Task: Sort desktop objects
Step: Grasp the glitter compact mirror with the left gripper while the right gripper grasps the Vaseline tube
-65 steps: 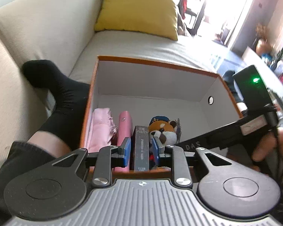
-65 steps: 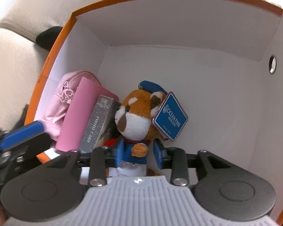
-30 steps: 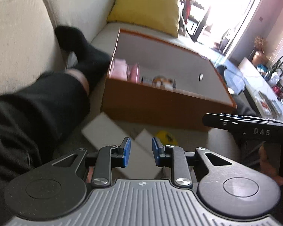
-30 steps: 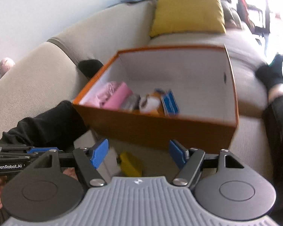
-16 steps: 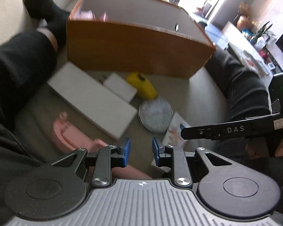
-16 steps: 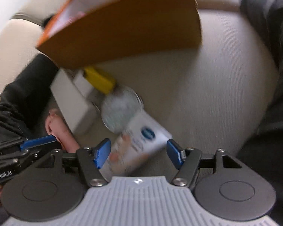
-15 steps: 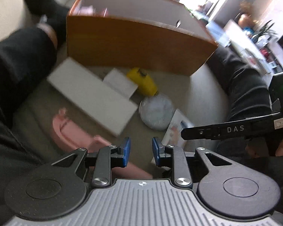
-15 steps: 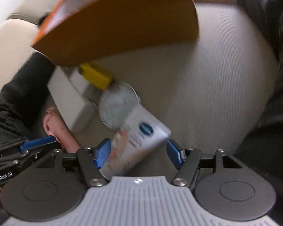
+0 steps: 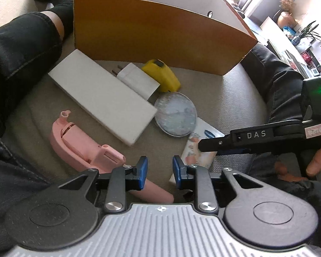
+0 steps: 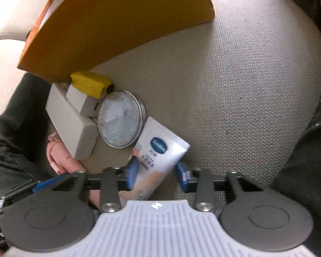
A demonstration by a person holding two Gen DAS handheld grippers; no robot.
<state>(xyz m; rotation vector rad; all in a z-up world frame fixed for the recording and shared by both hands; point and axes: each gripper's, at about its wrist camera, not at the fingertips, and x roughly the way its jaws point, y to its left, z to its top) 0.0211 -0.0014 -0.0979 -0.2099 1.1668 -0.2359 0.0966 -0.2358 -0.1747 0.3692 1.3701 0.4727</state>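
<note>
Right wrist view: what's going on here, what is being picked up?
A person seated on a sofa is sorting loose items into an orange box. The right tool is closing around a white lotion tube lying beside a round tin. The left tool hovers empty above a pink fan. A white box, a charger and a yellow item lie on the cushion.

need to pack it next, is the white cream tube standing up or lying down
Lying down: the white cream tube rests flat on the sofa cushion, beside the round tin.
</note>
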